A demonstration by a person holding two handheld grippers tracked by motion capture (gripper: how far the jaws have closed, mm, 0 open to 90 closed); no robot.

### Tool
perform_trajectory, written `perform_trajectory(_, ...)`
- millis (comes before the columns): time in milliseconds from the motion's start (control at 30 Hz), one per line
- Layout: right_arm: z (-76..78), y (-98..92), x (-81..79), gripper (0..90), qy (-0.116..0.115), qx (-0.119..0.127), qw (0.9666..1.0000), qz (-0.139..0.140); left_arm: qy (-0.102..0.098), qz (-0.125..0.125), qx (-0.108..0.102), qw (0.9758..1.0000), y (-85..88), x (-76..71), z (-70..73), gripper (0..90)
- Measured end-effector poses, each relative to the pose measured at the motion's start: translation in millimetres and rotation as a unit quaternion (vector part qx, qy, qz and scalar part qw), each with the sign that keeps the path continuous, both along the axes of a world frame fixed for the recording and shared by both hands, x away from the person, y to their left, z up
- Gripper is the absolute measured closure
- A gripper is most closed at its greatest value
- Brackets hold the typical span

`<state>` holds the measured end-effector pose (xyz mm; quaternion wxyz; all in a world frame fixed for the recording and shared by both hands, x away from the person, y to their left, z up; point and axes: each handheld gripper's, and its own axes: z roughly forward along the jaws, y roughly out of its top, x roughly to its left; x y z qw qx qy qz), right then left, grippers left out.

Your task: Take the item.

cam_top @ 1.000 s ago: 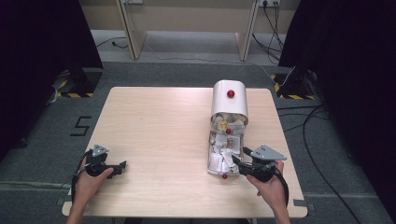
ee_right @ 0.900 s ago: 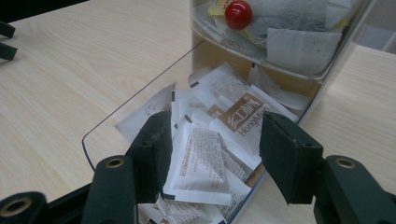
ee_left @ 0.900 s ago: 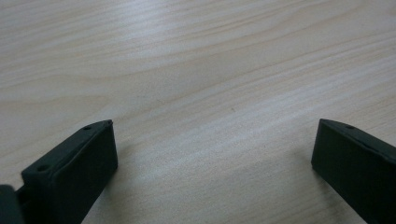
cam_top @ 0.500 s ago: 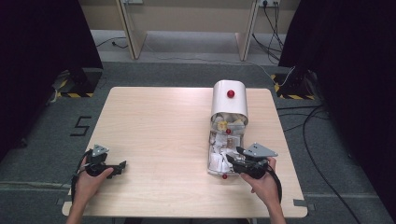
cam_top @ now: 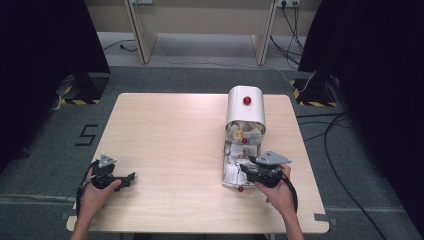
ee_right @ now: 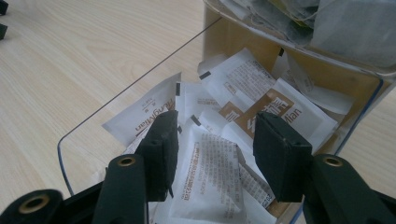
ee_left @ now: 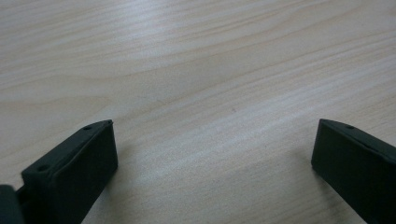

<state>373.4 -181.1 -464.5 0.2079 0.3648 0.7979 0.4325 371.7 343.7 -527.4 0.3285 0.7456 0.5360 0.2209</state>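
A light wooden table point(cam_top: 165, 135) filled the middle of the high view, and toward its right side stood a white dispenser point(cam_top: 245, 107) with a rounded top and a red knob, its lower part opening toward the bottom of the frame into a clear tray point(cam_top: 231, 181) heaped with small white sachets point(cam_top: 233, 172). The right gripper point(cam_top: 248, 170), held in the person's right hand point(cam_top: 276, 190) at the lower right of the table, pointed leftward into that tray, its tips over the sachets. In the right gripper view its two black jaws stood partly spread, one on each side of a printed white sachet point(ee_right: 210, 179) in the lower middle of the frame, and it could not be told whether either jaw touched the paper. More sachets lay behind, some with brown panels, and the tray's clear curved edge point(ee_right: 77, 128) crossed the left half of that frame above the bare table top. The left gripper point(cam_top: 127, 177) rested at the lower left of the table in the high view, held in the left hand point(cam_top: 95, 192), well apart from the dispenser. In the left gripper view its jaws were spread wide at the lower corners of the frame, with plain wood grain point(ee_left: 205, 88) between them and nothing gripped.
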Motion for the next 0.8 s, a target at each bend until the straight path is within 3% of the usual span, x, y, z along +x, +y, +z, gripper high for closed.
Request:
perform_trajectory(433, -4.9, 4.2, 4.9, 58.3, 0.019, -0.015, 0.9997, 0.004, 0.0, 0.0, 0.0, 1.0, 0.0, 0.0, 0.0, 0.0)
perform_trajectory(800, -8.3, 4.2, 4.4, 70.0, 0.017, -0.039, 0.9991, 0.005, 0.0, 0.0, 0.0, 1.0, 0.0, 0.0, 0.0, 0.0)
